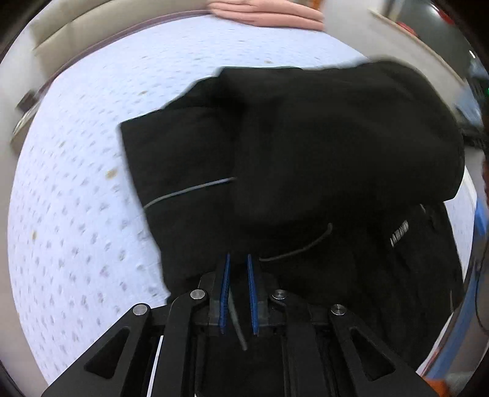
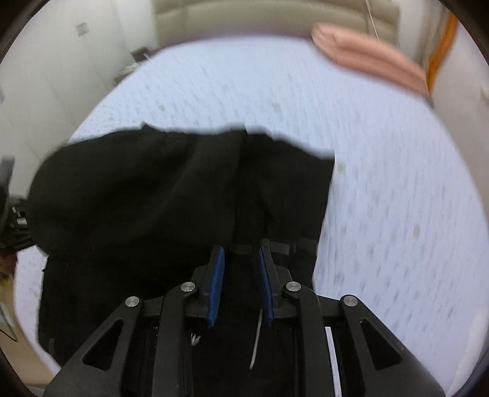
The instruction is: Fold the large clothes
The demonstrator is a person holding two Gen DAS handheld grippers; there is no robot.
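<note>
The left gripper (image 1: 237, 259) and right gripper (image 2: 241, 252) are clamped on the hem of the garment (image 1: 321, 146), judged soft, limp and best gripped at edges.

Matt black cloth garment (image 1: 305, 146) on dimpled (quilted-looking) bedcover (image 1: 76, 183).

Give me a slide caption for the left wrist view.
Left tongs pinch a black garment over the patterned bed sheet, pink folded cloth behind.
</note>
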